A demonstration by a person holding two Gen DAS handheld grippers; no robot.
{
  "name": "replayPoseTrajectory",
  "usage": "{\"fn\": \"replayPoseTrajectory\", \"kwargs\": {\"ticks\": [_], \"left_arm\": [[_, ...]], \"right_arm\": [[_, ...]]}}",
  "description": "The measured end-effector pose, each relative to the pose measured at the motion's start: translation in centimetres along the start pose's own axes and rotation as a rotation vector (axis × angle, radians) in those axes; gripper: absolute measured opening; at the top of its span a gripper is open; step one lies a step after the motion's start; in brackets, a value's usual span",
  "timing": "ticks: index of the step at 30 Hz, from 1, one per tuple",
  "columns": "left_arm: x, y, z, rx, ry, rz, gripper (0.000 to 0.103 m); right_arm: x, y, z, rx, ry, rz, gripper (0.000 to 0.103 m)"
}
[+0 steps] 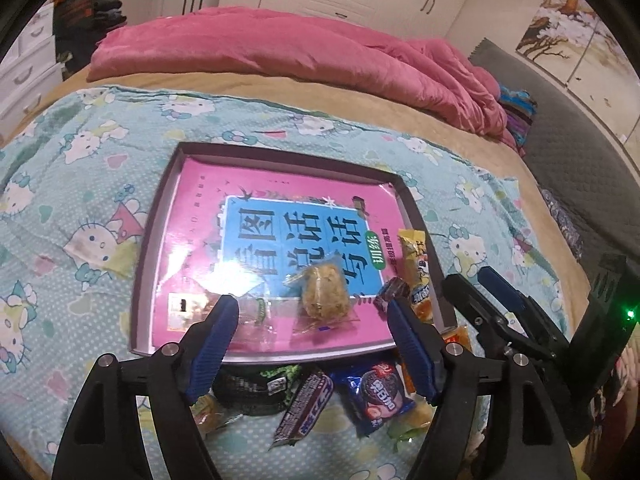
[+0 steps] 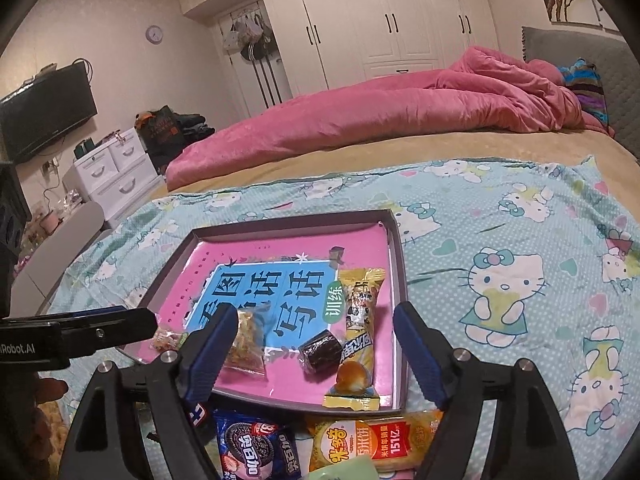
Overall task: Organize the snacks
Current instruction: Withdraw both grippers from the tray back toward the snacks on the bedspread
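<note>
Both grippers — left gripper (image 1: 312, 316), right gripper (image 2: 314, 326) — gape empty.

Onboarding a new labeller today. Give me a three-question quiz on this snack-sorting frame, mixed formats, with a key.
1. True or false: the shallow grey tray lined with a pink book cover holds no snacks yet.
2. Which lies outside the tray, on the near side?
A. long yellow cake packet
B. small dark wrapped candy
C. blue Oreo packet
3. Fill in: the left gripper and right gripper both have their jaws ____, holding nothing.

Key
1. False: several snacks already lie in it, including a clear-wrapped brown crispy cake.
2. C
3. open
</note>
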State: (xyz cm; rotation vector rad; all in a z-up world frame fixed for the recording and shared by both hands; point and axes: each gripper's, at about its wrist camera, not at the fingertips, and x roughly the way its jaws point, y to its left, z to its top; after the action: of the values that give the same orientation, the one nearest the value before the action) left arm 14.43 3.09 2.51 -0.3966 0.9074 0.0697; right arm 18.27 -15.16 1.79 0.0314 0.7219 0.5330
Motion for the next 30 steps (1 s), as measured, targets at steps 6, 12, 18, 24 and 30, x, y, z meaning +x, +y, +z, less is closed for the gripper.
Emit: {"fn": "replayPoseTrajectory", "kwargs": {"ticks": [6,12,18,24,30], "left_arm": [[-0.5,0.9,0.0,-0.015,-0.006,0.006,0.078],[-1.0,1.5,0.0,-0.020,-0.013,0.008,0.078],[-1.8,2.1,0.1,-0.020,-0.033,0.015,0.079],[-2.4,2.4,0.2,-0.021,-0.040,0.004,0.080],[-2.7,2.7,0.1,-0.023,-0.035,-0.005,0.080]], "right_arm": [[-0.7,-0.6,0.2,0.022,-0.025,-0.005,0.084],[-1.6,-0.8,0.5,0.016,-0.066,-0.032,0.084],[-2.3,-0.8,0.6,0.019,-0.095,-0.024,0.088],[-2.6,-0.7,0.7,0.017,-0.105,-0.017,0.090],[-2.8,-0.6,0.6,0.019,-0.113,-0.013,0.091]]}}
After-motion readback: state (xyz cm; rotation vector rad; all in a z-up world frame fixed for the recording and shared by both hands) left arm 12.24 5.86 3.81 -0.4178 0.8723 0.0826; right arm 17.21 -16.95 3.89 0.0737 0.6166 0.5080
